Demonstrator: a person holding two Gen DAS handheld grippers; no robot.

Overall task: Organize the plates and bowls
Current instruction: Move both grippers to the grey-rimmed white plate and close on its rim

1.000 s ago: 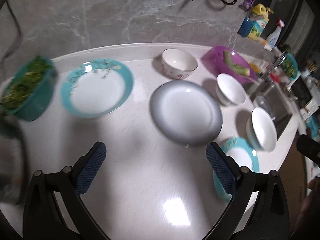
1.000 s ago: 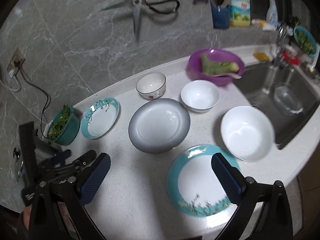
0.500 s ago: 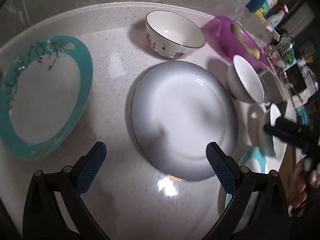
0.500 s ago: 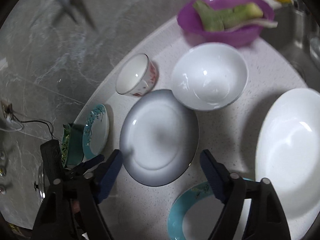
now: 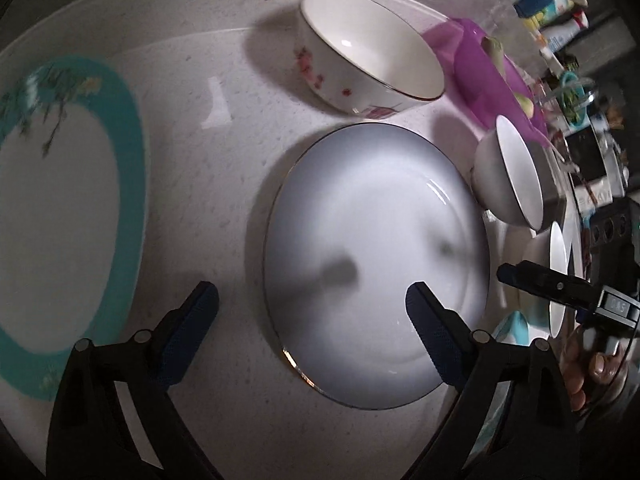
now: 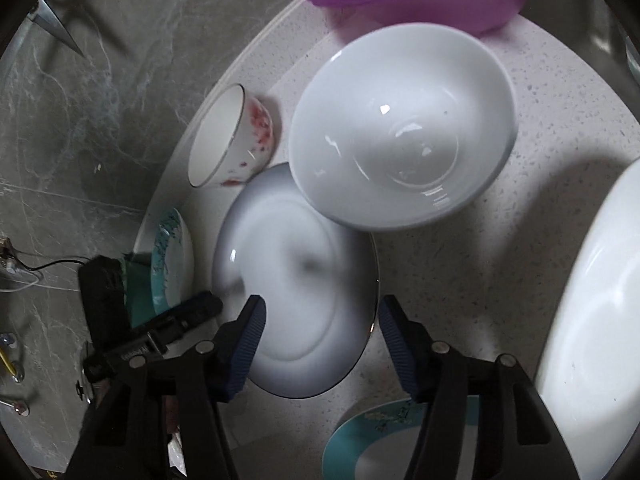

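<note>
Both grippers hang low over the grey plate (image 5: 376, 264), empty, nothing gripped yet. Left gripper (image 5: 312, 320) has its fingers wide apart, straddling the plate's near-left rim: one pad over bare counter (image 5: 224, 168), the other over the plate's face. Right gripper (image 6: 320, 344) is also spread, somewhat narrower, fingers either side of the plate's near edge on its side.

Grey plate sits flat in the middle of the counter. Flowered bowl (image 5: 368, 52) is just behind it. Small white bowl (image 6: 400, 128) is beside it; in the right wrist view the bowl's rim overlaps the plate's edge, cannot tell if they touch. Teal-rimmed plate (image 5: 60, 216) lies to the left, apart from the grey one. A second teal plate (image 6: 400, 440) is near the right gripper, and a big white bowl (image 6: 592, 320) is at the far right. Purple basin (image 6: 424, 4) with vegetable scraps sits at the back.

Handling judgement: the plate looks like glazed ceramic, so stiff, moderately heavy, slick, chips if dropped or knocked on the bowls. It lies flat, so no easy bite from above. Best hold is likely the raised rim, one finger under the lip and one on top, from a free side away from the white bowl. Pinch firmly and lift level, or it may slide out.
</note>
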